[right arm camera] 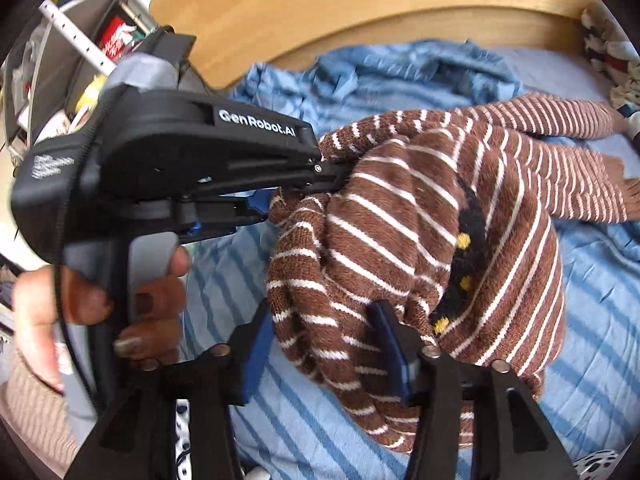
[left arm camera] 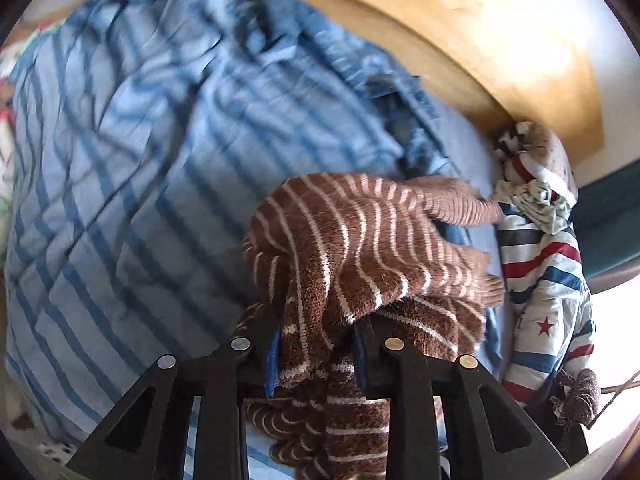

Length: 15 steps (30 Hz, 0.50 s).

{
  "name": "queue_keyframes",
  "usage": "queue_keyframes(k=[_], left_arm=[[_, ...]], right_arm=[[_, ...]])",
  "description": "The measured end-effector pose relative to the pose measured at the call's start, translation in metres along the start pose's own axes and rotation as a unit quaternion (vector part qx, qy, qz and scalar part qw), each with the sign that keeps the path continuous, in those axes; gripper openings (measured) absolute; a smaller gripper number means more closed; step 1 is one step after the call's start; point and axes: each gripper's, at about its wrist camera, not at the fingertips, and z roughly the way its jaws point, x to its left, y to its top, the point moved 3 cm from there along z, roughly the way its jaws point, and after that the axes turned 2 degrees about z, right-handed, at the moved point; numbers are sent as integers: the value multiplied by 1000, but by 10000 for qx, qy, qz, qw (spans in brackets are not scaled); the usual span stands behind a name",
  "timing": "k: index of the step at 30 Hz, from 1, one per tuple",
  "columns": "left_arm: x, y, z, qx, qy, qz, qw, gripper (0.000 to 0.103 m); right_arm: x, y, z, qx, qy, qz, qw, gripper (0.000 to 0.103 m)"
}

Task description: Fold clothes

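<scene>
right claw (right arm camera: 326, 344) grips brown striped sweater (right arm camera: 420, 240) | left claw (right arm camera: 308, 184) clamps it | blue striped bedding (right arm camera: 320, 420) beneath
</scene>
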Motion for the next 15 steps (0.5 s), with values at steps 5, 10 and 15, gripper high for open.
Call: queue_keyframes(k=[5, 10, 15], left_arm=[[31, 1, 5, 84, 144, -357, 9992, 89], [45, 1, -2, 96, -350, -806, 9961, 87], [34, 10, -11, -281, -314, -322, 9986, 71]], right_arm=[[-37, -29, -18, 85, 172, 689, 9974, 63], [-75, -24, -65, -491, 21, 1534, 9869, 83], [-72, 8, -73, -686, -308, 1667, 9831, 86]])
